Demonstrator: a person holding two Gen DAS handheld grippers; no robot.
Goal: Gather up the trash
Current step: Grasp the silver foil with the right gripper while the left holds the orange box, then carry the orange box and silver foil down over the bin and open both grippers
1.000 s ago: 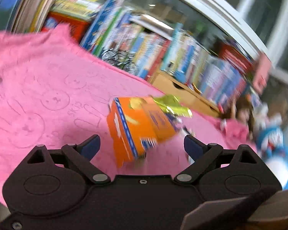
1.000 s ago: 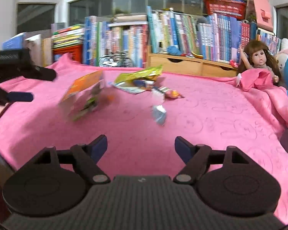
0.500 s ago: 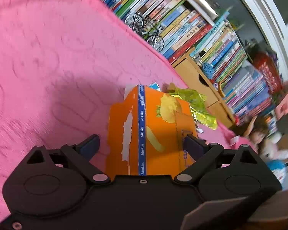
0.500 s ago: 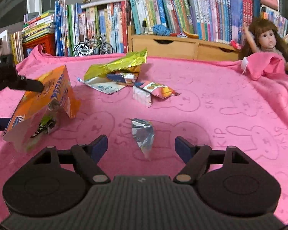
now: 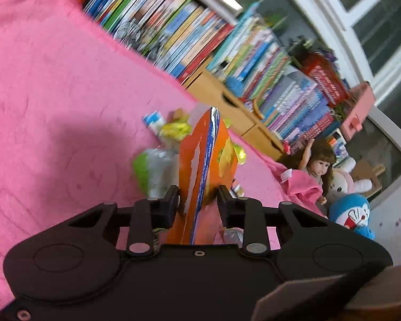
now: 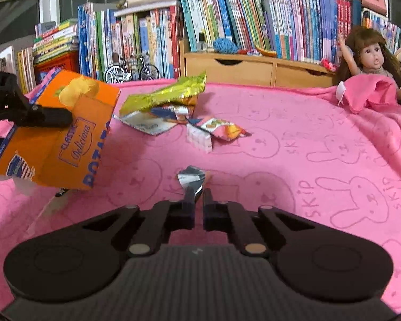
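An orange snack box [image 5: 208, 155] stands on edge between the fingers of my left gripper [image 5: 196, 198]. The jaws are closing and both pads press its sides. In the right wrist view the same box [image 6: 66, 139] hangs tilted just above the pink blanket [image 6: 294, 133], with a left finger [image 6: 50, 117] across it. My right gripper [image 6: 199, 200] has its jaws closing tight on a small silver foil wrapper [image 6: 191, 178] lying on the blanket. A yellow-green bag [image 6: 168, 95], a torn printed packet [image 6: 147, 123] and small sweet packets [image 6: 219, 128] lie beyond.
A doll [image 6: 371, 56] sits under a pink cloth at the right, with plush toys [image 5: 350, 208] beside it. A wooden drawer unit [image 6: 254, 69], rows of books [image 6: 254, 18] and a toy bicycle [image 6: 132, 69] line the blanket's far edge.
The left gripper moved up around the orange box, squeezed it narrow and lifted it. The right gripper moved forward to the silver wrapper and shut on it.
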